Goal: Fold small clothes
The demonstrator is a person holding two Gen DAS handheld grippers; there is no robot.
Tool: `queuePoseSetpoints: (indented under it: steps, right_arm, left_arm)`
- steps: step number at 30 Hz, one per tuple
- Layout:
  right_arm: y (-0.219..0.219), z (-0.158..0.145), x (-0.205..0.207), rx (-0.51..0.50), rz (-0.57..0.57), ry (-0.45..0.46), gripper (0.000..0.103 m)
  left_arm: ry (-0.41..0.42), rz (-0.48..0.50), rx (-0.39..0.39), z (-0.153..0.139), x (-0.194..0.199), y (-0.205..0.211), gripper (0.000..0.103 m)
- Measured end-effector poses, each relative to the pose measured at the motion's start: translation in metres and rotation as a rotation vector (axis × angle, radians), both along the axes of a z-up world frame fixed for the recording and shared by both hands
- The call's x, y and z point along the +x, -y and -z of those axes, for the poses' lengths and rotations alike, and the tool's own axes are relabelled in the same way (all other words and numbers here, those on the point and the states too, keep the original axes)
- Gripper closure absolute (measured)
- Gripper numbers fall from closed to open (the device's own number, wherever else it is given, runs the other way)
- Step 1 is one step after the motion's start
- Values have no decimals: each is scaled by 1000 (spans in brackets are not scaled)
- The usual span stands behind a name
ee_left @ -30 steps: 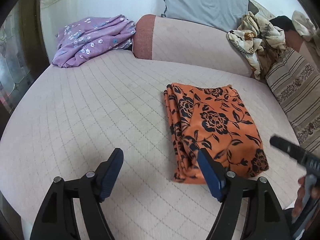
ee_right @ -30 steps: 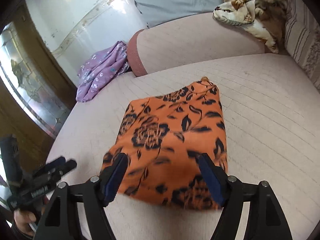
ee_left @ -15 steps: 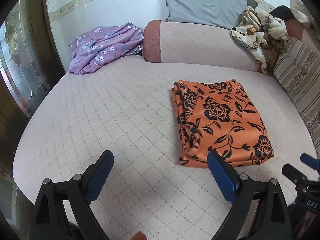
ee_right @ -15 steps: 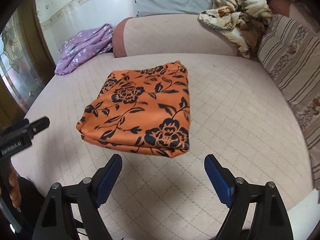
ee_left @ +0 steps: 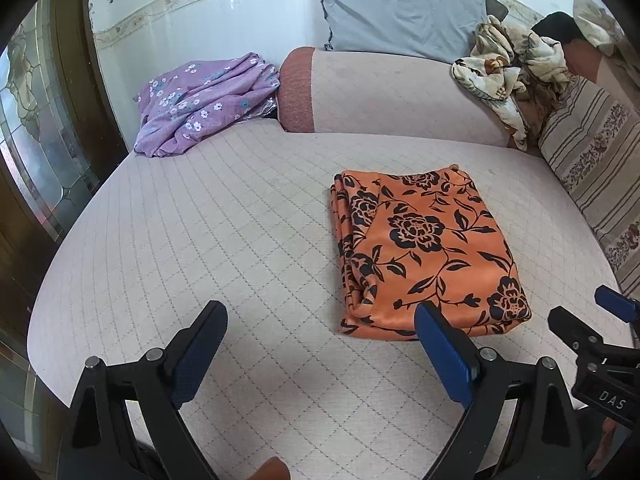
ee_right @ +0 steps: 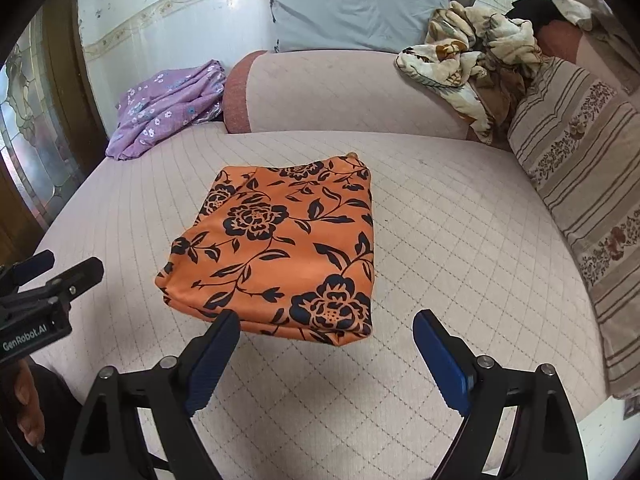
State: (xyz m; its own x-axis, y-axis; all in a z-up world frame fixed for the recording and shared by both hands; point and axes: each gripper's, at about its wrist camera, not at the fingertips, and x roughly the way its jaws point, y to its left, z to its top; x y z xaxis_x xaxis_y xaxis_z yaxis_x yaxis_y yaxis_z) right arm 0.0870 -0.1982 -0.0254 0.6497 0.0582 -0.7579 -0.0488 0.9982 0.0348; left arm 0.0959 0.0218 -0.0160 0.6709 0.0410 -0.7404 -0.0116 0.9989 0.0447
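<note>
An orange cloth with black flowers point(ee_left: 424, 252) point(ee_right: 280, 248) lies folded in a neat rectangle on the quilted bed point(ee_left: 200, 220) point(ee_right: 460, 240). My left gripper point(ee_left: 320, 312) hangs open just short of the cloth's near left corner, with nothing between its blue pads. My right gripper point(ee_right: 327, 318) is open too, a little back from the cloth's near edge and holding nothing. Each gripper also shows in the other's view: the right gripper point(ee_left: 600, 336) at the right edge, the left gripper point(ee_right: 44, 280) at the left edge.
A crumpled purple flowered cloth point(ee_left: 204, 100) point(ee_right: 164, 108) lies at the bed's far left corner. A bolster point(ee_left: 380, 96), a grey pillow point(ee_left: 400, 4), a cream blanket point(ee_left: 504, 68) and a striped cushion point(ee_left: 592, 172) line the back and right. A glazed door point(ee_left: 32, 128) stands left.
Both grippers have drawn back and up from the orange cloth, and their jaws have spread wider. The cloth stays folded on the bed.
</note>
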Motion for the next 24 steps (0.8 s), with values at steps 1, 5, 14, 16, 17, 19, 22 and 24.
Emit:
queuePoseSetpoints:
  steps: [1, 5, 14, 16, 17, 19, 22, 24]
  right_arm:
    - [0, 0, 1, -2, 0, 0, 13]
    - [-1, -1, 5, -4, 5, -3, 13]
    - [-1, -2, 15, -11, 2, -2, 13]
    - [-1, -2, 17, -12, 1, -4, 13]
    - [-1, -1, 18, -13, -1, -5, 13]
    - [-1, 0, 21, -16, -2, -8, 13]
    - [-1, 2, 24, -16, -5, -12, 13]
    - [-1, 4, 27, -15, -6, -16, 13]
  left_arm:
    - [-2, 0, -1, 0, 1, 1, 8]
    - [-3, 6, 2, -1, 2, 4, 8]
    - [-17, 16, 5, 2, 12, 11, 8]
    - [-18, 16, 3, 2, 14, 11, 8]
    - [-19, 17, 2, 2, 15, 12, 8]
    - [-22, 19, 0, 3, 18, 13, 8]
    - [-9, 31, -8, 1, 21, 14, 8]
    - [6, 38, -17, -1, 22, 15, 8]
